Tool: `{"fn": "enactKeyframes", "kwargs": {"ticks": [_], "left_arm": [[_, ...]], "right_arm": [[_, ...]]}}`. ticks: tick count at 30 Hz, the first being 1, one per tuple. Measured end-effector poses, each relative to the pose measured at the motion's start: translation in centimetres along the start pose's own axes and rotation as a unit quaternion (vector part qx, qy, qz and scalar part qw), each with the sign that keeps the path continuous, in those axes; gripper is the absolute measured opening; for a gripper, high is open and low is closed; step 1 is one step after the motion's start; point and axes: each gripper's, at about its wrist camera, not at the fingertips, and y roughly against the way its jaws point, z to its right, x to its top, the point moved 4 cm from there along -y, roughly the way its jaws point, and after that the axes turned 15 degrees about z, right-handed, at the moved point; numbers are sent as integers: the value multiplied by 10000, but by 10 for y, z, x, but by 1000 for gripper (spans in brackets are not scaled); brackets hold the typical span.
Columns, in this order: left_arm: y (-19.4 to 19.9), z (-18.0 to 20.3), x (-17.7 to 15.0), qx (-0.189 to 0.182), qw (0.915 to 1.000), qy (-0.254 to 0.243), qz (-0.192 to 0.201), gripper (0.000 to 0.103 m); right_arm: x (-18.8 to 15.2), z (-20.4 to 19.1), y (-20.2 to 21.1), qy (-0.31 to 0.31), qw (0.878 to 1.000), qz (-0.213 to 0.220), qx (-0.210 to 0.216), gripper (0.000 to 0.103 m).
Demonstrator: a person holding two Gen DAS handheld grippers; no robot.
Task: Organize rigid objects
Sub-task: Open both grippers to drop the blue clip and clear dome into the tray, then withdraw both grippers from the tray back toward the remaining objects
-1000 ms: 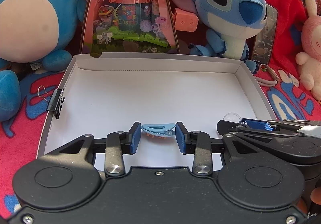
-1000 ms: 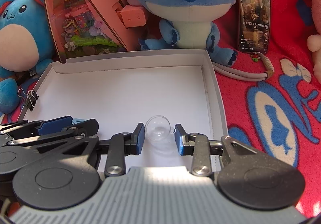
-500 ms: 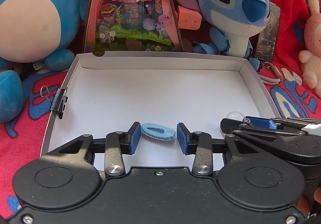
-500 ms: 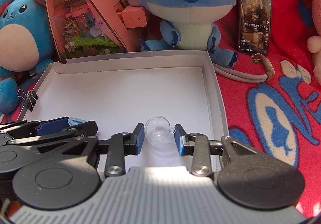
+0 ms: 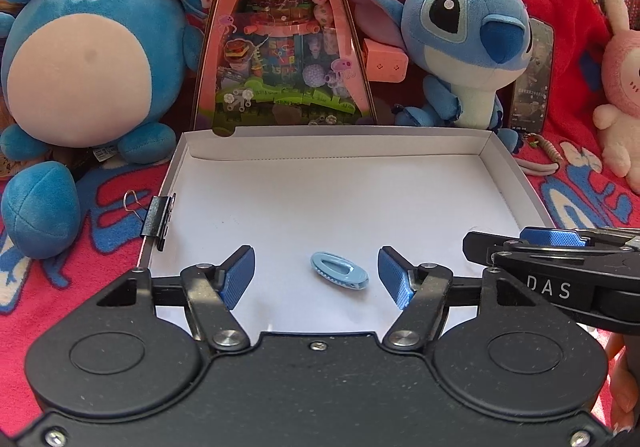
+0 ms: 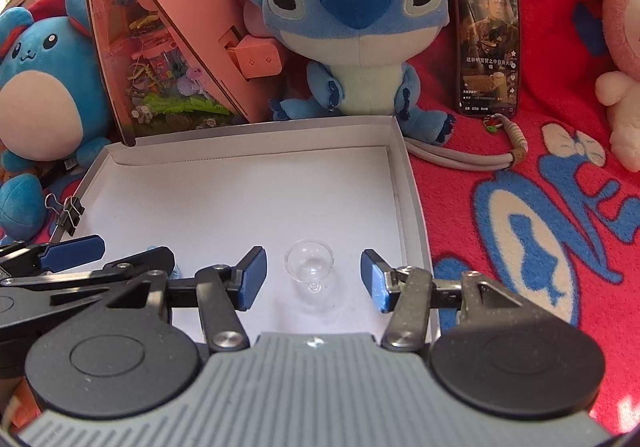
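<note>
A light blue hair clip [image 5: 339, 271] lies on the white floor of a shallow cardboard box [image 5: 320, 203], between the pads of my open left gripper [image 5: 317, 275]. A clear plastic half-sphere [image 6: 308, 267] rests on the box floor [image 6: 240, 199] between the pads of my open right gripper [image 6: 313, 275]. Neither gripper touches its object. The right gripper shows at the right edge of the left wrist view [image 5: 556, 267]; the left gripper shows at the left of the right wrist view [image 6: 80, 263].
A black binder clip [image 5: 158, 217] is clamped on the box's left wall. Behind the box stand a blue round plush [image 5: 84, 59], a pink display case [image 5: 284, 47], a Stitch plush [image 6: 356, 27] and a phone [image 6: 488, 39]. A red blanket [image 6: 540, 207] lies underneath.
Both grippers have opened wide. The hair clip dropped flat onto the box floor. The clear half-sphere was let go and sits on the floor. The left gripper has pulled back a little.
</note>
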Motion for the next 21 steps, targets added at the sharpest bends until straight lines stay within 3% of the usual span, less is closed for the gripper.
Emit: {"fn": "enactKeyframes", "kwargs": {"ticks": [8, 21], "left_arm": [[36, -8, -1, -187, 9993, -34, 309, 81], [100, -15, -23, -500, 9967, -104, 625, 85]], "right_arm": [[2, -5, 37, 375, 9981, 490, -6, 76], [-19, -14, 90, 497, 9939, 977, 137, 85]]}}
